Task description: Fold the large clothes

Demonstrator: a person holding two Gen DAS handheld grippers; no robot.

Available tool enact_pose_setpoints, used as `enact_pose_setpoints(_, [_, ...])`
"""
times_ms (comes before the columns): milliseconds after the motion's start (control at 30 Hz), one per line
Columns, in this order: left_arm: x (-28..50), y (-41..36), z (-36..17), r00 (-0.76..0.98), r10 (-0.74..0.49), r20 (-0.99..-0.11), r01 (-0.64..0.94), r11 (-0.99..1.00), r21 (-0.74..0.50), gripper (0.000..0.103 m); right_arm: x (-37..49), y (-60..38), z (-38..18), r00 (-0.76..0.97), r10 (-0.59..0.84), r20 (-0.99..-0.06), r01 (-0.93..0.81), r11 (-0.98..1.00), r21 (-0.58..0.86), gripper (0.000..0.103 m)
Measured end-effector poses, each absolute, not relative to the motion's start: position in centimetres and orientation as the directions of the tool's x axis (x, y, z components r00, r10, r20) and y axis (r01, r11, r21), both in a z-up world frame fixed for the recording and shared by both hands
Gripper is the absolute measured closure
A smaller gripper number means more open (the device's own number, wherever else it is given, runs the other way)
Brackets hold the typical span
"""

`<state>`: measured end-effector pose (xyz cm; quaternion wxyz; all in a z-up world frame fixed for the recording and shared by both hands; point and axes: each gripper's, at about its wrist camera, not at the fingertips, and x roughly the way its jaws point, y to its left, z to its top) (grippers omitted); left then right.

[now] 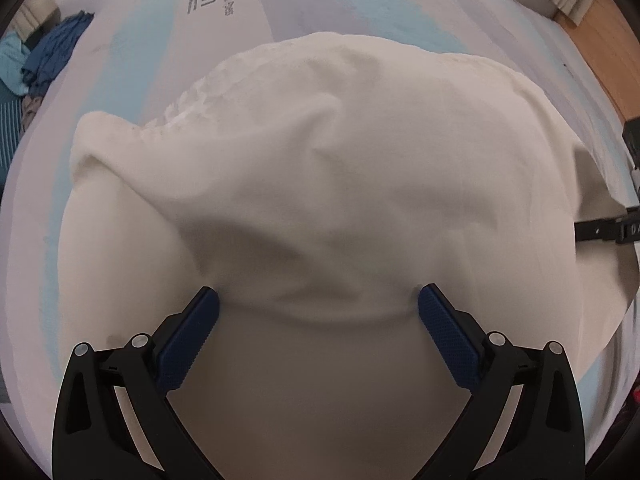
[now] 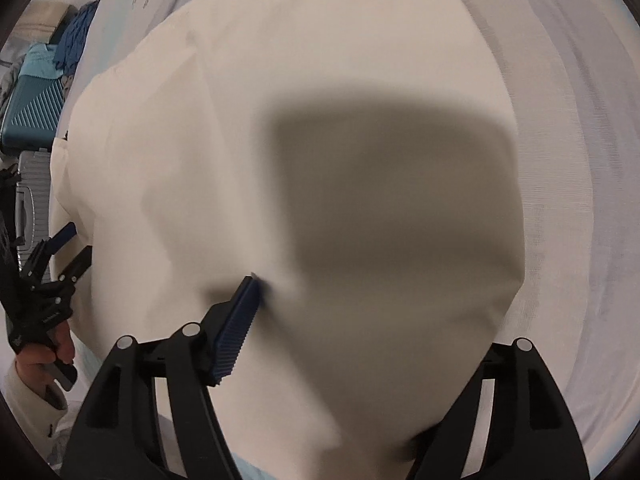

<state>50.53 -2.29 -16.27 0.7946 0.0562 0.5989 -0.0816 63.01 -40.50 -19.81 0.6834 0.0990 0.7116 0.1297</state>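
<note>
A large cream-white garment [image 1: 340, 168] lies on a pale bed surface and fills both views [image 2: 320, 120]. My left gripper [image 1: 318, 312] is open, its blue pads [image 1: 192, 336] spread wide over a fold edge of the cloth, touching or just above it. My right gripper [image 2: 360, 308] holds cloth draped over it: the left blue pad [image 2: 240, 320] shows, the right finger is hidden under the fabric. The left gripper also shows at the left edge of the right wrist view [image 2: 64, 252], open. The right gripper shows at the right edge of the left wrist view [image 1: 608, 228].
The bed cover [image 1: 248, 12] is white with pale blue stripes and dark printed lettering. A pile of blue clothes [image 1: 52, 56] and a teal suitcase [image 2: 32, 112] sit at the far left. A wooden floor [image 1: 604, 28] shows at the upper right.
</note>
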Motion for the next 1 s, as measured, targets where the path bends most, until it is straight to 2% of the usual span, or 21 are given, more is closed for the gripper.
enact_pose_setpoints(33, [51.1, -2.3, -16.5, 0.265, -0.064, -0.962, 0.193, 0.981, -0.012, 0.005, 62.9, -40.4, -19.5, -0.043, 0.326, -0.944, -0.054, 0.943, 0.328, 0.067])
enact_pose_setpoints(67, [51.2, -2.2, -16.6, 0.26, -0.067, -0.963, 0.187, 0.982, -0.017, 0.005, 62.9, -40.3, -19.3, -0.041, 0.343, -0.938, -0.057, 0.937, 0.345, 0.091])
enact_pose_setpoints(100, [51.3, -2.1, -16.8, 0.256, -0.068, -0.964, 0.182, 0.983, -0.021, 0.005, 62.8, -40.2, -18.6, -0.031, 0.36, -0.933, -0.053, 0.931, 0.361, 0.092])
enact_pose_setpoints(233, [51.8, -2.0, -17.2, 0.24, -0.073, -0.968, 0.179, 0.983, -0.03, 0.005, 62.3, -39.1, -16.3, 0.002, 0.328, -0.945, -0.066, 0.942, 0.328, 0.093])
enact_pose_setpoints(533, [51.4, -1.6, -17.2, 0.264, -0.08, -0.961, 0.177, 0.984, -0.033, 0.005, 61.0, -33.4, -8.7, 0.087, 0.406, -0.91, -0.133, 0.91, 0.393, 0.093])
enact_pose_setpoints(633, [51.4, -0.8, -16.5, 0.27, -0.097, -0.958, 0.164, 0.985, -0.053, 0.011, 61.5, -32.1, -7.3, 0.108, 0.419, -0.902, -0.118, 0.906, 0.406, 0.093])
enact_pose_setpoints(767, [50.8, 0.2, -15.2, 0.294, -0.088, -0.952, 0.165, 0.985, -0.04, 0.011, 61.7, -31.2, -8.4, 0.105, 0.368, -0.924, -0.133, 0.926, 0.353, 0.093])
enact_pose_setpoints(900, [50.6, 0.4, -16.1, 0.277, -0.064, -0.959, 0.185, 0.983, -0.012, 0.01, 62.0, -36.4, -12.6, 0.039, 0.266, -0.963, -0.069, 0.962, 0.263, 0.093])
enact_pose_setpoints(967, [50.4, 0.2, -16.2, 0.283, -0.058, -0.957, 0.189, 0.982, -0.004, 0.01, 62.3, -37.9, -14.5, -0.01, 0.227, -0.974, -0.07, 0.971, 0.227, 0.086])
enact_pose_setpoints(1000, [50.4, 0.3, -16.2, 0.283, -0.062, -0.957, 0.184, 0.983, -0.01, 0.01, 62.3, -38.4, -15.0, -0.014, 0.205, -0.979, -0.065, 0.976, 0.206, 0.075])
